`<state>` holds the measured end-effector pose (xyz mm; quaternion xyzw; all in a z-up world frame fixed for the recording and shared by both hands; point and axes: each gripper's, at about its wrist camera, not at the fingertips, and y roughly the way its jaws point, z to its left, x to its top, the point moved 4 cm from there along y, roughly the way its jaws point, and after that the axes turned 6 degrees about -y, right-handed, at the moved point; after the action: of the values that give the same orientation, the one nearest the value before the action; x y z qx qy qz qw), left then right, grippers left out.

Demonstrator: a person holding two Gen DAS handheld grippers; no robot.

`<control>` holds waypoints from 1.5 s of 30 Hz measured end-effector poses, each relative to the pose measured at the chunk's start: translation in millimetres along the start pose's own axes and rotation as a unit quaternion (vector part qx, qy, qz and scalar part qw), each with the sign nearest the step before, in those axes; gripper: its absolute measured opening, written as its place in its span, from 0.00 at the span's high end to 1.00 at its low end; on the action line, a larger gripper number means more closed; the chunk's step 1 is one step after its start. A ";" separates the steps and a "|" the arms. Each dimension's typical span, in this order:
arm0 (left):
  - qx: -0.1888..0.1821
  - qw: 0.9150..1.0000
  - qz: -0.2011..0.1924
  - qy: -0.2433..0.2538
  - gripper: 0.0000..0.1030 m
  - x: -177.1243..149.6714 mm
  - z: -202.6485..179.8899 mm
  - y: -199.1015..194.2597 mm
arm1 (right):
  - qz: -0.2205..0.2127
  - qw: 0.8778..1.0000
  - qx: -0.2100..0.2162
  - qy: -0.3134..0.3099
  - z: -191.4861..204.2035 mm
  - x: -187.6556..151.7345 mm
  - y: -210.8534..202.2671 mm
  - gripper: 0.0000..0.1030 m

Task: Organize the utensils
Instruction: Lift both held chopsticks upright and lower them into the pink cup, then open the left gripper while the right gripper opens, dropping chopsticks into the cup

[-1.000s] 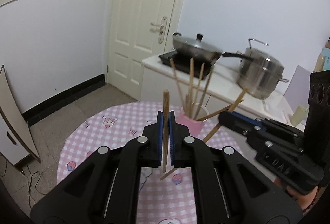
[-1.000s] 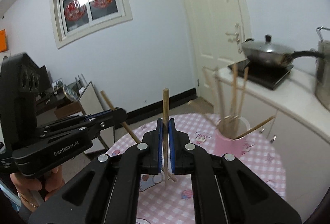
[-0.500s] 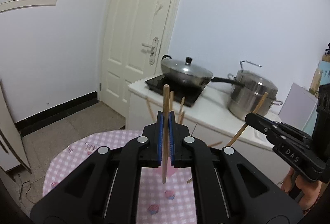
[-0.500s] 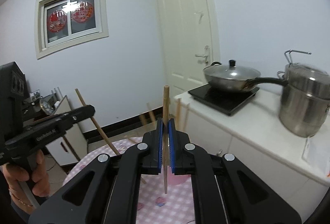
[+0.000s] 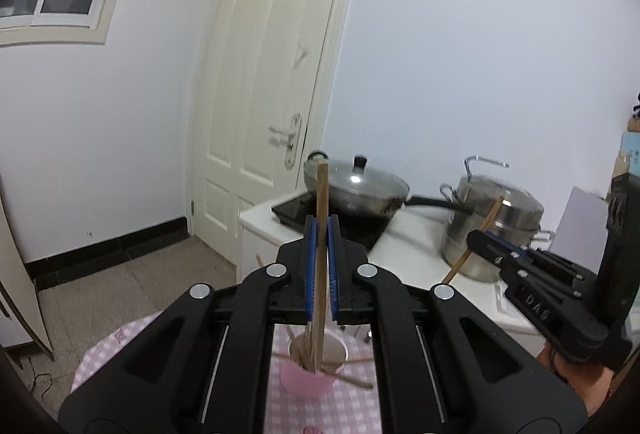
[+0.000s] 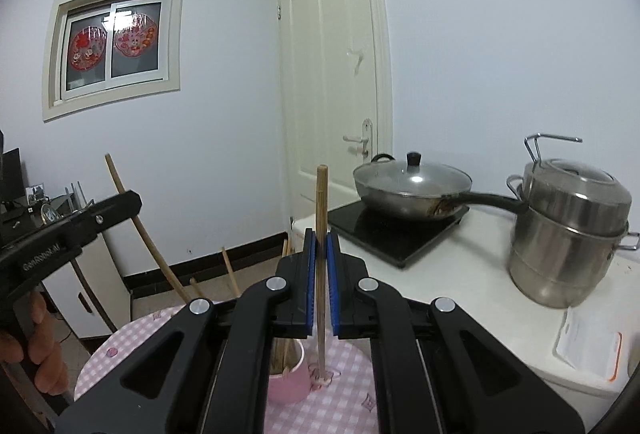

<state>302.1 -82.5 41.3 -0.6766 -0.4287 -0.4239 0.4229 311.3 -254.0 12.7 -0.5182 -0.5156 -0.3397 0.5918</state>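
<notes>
The fingers of both grippers are pressed together, each pair clamped on a single wooden chopstick that stands nearly upright between blue pads. In the left wrist view the left gripper (image 5: pixel 322 230) fills the lower centre of the frame, and its chopstick (image 5: pixel 321 266) runs top to bottom, its upper end above the pads and its lower tip hanging just over the open mouth of a pink cup (image 5: pixel 316 362) at the bottom centre. The cup stands on a table with a pink checked cloth (image 5: pixel 120 346) and already holds several chopsticks, some leaning out over the rim. In the right wrist view the right gripper (image 6: pixel 320 238) sits in the same central spot; its chopstick (image 6: pixel 321 266) is also vertical, but its tip comes down to the right of the cup (image 6: pixel 290 382), seemingly over the cloth, not the opening. So the left hand looks closer to a clean drop, its stick lined up lengthwise with the cup, while the right stick probably needs to shift toward the left of its frame first. Both grippers point forward and slightly downward toward the cup, side by side; each shows at the edge of the other's view. Behind, a lidded wok (image 6: pixel 412 186) and a steel pot (image 6: pixel 572 230) sit on a white counter.
</notes>
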 end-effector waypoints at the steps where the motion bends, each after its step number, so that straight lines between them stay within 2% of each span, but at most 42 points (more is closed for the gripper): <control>1: -0.002 1.000 -0.006 -0.001 0.95 1.4 -1.1 0.5 | -0.004 1.000 0.001 0.001 -0.2 1.7 1.4 0.96; 6: -0.002 1.000 -0.016 0.005 0.95 -4.5 -3.9 11.4 | -0.015 1.000 0.014 0.005 0.0 1.3 12.5 0.96; 10: -0.002 1.000 -0.009 0.007 0.95 -17.7 -2.1 24.4 | -0.015 0.999 0.033 0.016 -0.6 -4.3 24.1 0.96; 17: -0.006 1.000 0.006 0.026 0.95 -37.0 -1.3 35.5 | -0.039 0.998 0.037 0.022 -1.1 -0.9 18.9 0.96; 20: -0.003 0.999 0.018 0.034 0.95 -46.5 -0.7 41.2 | -0.036 0.998 0.043 0.018 0.3 0.5 20.7 0.96; 32: 0.006 0.996 0.076 0.044 0.95 -82.8 9.0 63.8 | 0.029 0.997 0.068 0.019 3.5 -36.5 50.5 0.96; 41: 0.008 0.994 0.094 0.045 0.94 -96.4 13.5 67.0 | 0.068 0.995 0.074 0.012 13.7 -65.3 63.4 0.96; 45: 0.006 0.994 0.106 0.029 0.94 -97.9 19.3 67.8 | 0.074 0.995 0.070 0.009 16.2 -70.8 64.5 0.95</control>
<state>343.1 -104.9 -70.0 -0.7028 -0.3448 -0.3939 0.4817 350.7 -232.8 -73.5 -0.5094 -0.4927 -0.2628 0.6548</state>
